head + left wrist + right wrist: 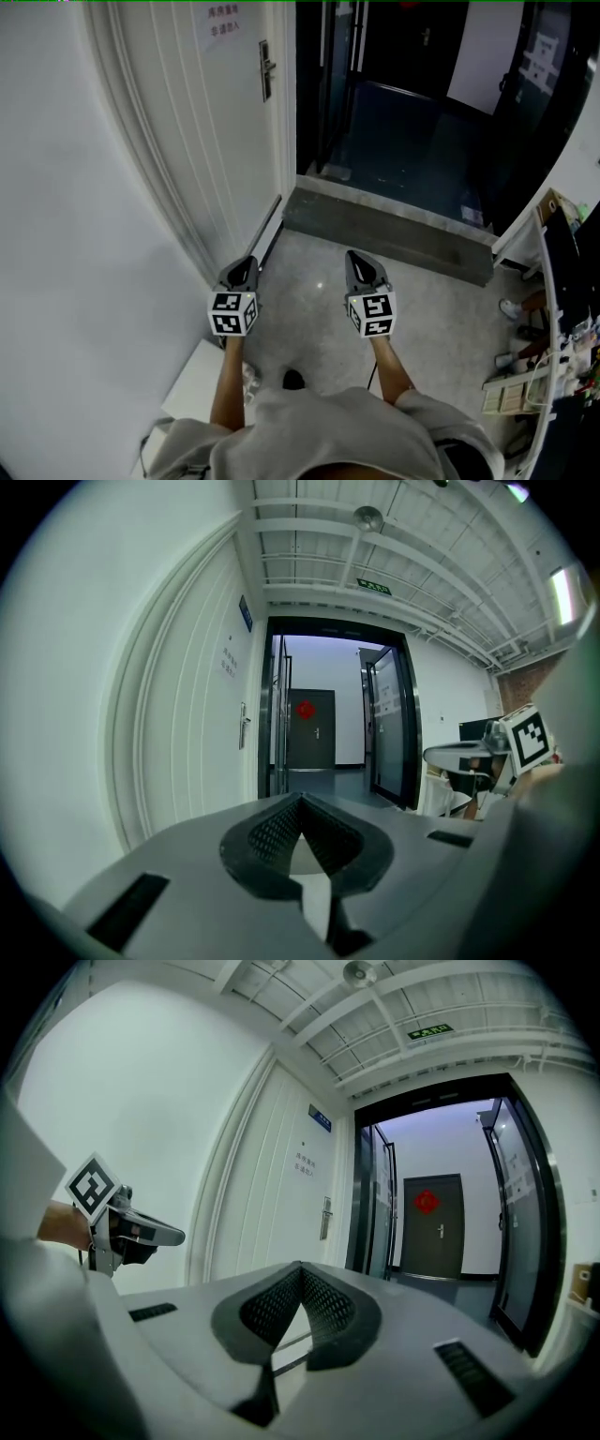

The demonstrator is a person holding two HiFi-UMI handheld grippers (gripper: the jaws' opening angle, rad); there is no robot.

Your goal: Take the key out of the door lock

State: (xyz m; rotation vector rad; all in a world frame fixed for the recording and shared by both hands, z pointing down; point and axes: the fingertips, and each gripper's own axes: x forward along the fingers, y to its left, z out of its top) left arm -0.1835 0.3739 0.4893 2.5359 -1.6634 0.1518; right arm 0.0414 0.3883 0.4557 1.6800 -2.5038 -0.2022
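The white door stands ahead on the left, and its metal handle and lock plate are far from both grippers. The plate is small in the left gripper view; the same lock plate shows in the right gripper view. No key can be made out at this distance. My left gripper is held low in front of the person, shut and empty. My right gripper is beside it, level with it, also shut with nothing in it. Both point toward the doorway.
To the right of the door an open doorway leads into a dark corridor behind a grey threshold step. A dark door with a red ornament closes the far end. A cluttered desk edge is at the right, a white box by the wall.
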